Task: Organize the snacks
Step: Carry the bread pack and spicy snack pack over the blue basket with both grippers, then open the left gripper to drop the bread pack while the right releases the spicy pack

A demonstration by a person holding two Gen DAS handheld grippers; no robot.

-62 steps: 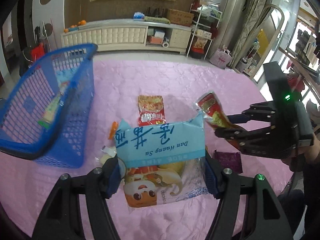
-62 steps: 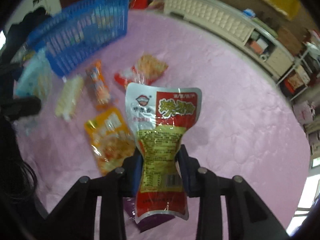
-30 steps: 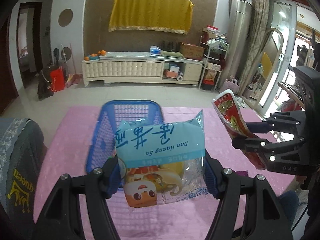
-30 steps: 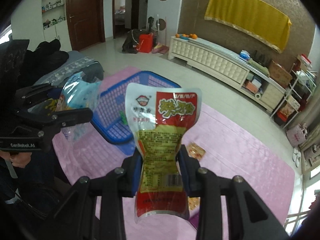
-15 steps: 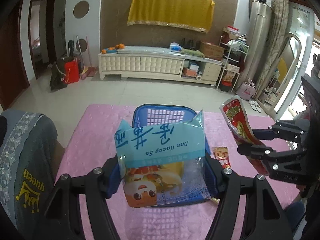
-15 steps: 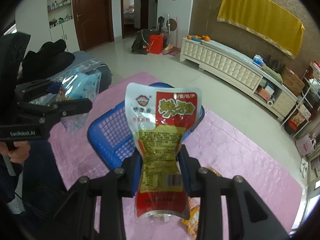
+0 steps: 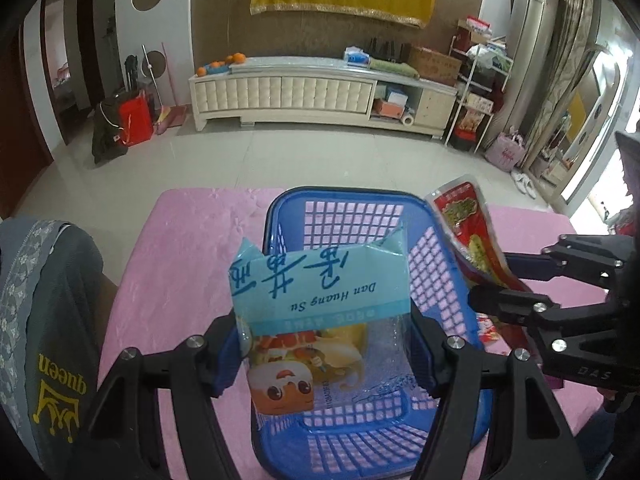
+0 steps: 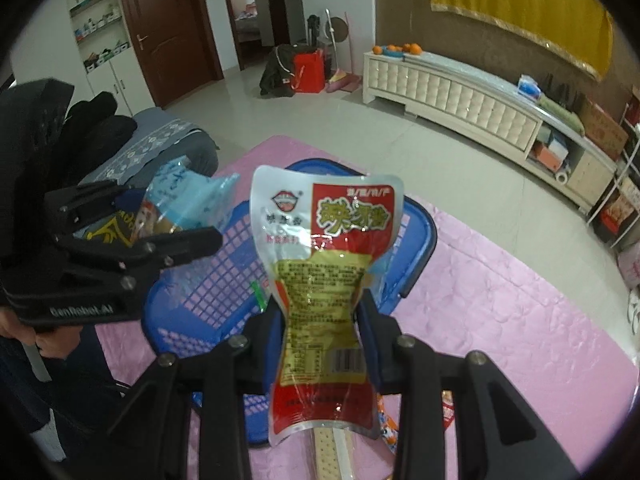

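A light-blue plastic pastry bag [image 7: 320, 320] sits clamped in the left gripper [image 7: 326, 340], a red-and-silver foil snack pouch [image 8: 324, 292] pinched in the right gripper [image 8: 322, 328] — both above the blue plastic mesh basket [image 7: 352, 444] on the pink quilted cloth [image 7: 188, 264].

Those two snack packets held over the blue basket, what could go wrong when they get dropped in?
The red packet sits near the blue basket's right rim in the left wrist view, so released there it might land on the pink cloth. The left gripper and right gripper are close together and could bump. The light blue packet is wide and may catch on the rim.
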